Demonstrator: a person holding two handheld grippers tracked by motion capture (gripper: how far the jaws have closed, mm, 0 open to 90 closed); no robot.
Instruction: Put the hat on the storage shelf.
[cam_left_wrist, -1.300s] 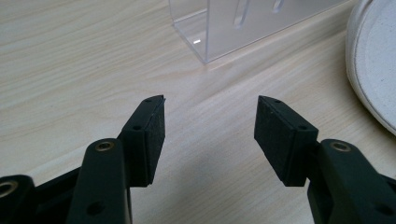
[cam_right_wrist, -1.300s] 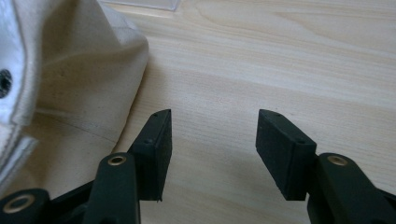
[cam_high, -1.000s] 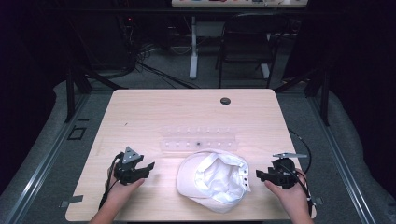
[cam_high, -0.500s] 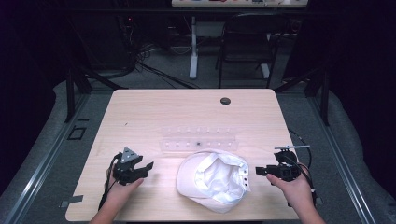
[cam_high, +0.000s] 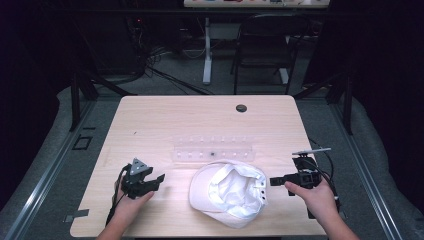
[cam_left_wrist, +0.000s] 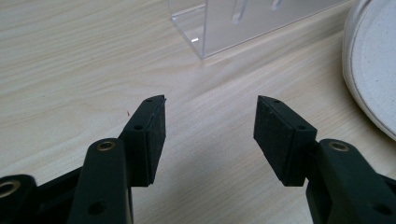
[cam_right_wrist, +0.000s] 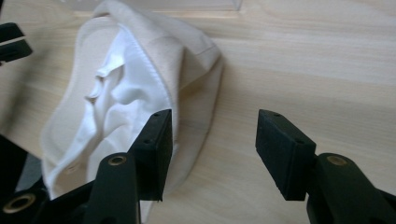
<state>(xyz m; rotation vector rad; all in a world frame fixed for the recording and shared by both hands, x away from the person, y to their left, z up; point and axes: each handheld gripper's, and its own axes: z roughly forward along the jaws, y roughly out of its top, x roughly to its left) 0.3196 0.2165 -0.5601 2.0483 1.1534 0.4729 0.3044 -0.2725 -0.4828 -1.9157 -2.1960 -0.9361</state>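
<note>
A white cap (cam_high: 230, 192) lies upside down on the front middle of the wooden table (cam_high: 200, 120), its pale lining facing up. My left gripper (cam_high: 157, 179) rests to the cap's left, open, with bare wood between its jaws. In the left gripper view the gripper (cam_left_wrist: 210, 116) points past the cap's edge (cam_left_wrist: 373, 60) at far right. My right gripper (cam_high: 275, 181) is open at the cap's right side. In the right gripper view the gripper (cam_right_wrist: 215, 126) has its left jaw over the rim of the cap (cam_right_wrist: 126, 93) and its right jaw over wood.
A clear acrylic rack (cam_high: 213, 148) lies flat just behind the cap; its corner (cam_left_wrist: 233, 23) stands ahead of the left gripper. A black grommet (cam_high: 241, 108) sits near the table's far edge. A chair (cam_high: 265, 45) and cables lie beyond the table.
The right gripper has edged left toward the cap's rim and sits slightly higher. The left gripper and the cap have stayed put.
</note>
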